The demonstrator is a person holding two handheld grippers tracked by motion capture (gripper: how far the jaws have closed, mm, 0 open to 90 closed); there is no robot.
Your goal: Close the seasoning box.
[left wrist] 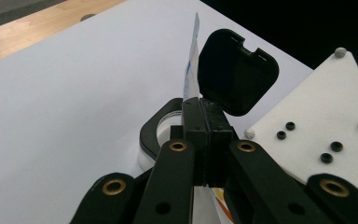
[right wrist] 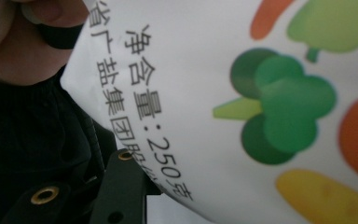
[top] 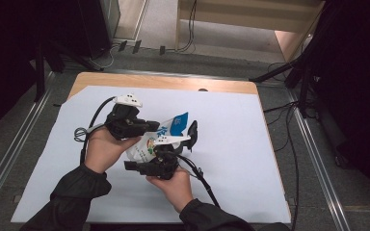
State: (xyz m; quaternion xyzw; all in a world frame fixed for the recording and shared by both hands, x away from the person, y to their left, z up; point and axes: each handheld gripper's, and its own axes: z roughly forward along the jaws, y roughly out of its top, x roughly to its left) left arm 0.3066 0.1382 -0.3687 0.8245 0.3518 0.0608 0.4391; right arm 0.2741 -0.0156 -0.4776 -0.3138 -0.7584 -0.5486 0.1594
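We hold a white pouch [top: 150, 144] above the table. Our left gripper [left wrist: 208, 140] is clamped on its edge, its open black cap [left wrist: 237, 72] just beyond the fingers. Our right gripper [top: 161, 156] presses against the pouch; its grip we cannot tell.

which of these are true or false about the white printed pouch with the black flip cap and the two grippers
1. The white printed pouch is held up between both grippers. True.
2. Its black flip cap is shut. False: it stands open.
3. The left gripper has its jaws closed on the pouch by the spout. True.
4. The pouch is printed with fish. False: vegetables.
5. The white sheet covers the whole wooden table. False: a far strip is bare.
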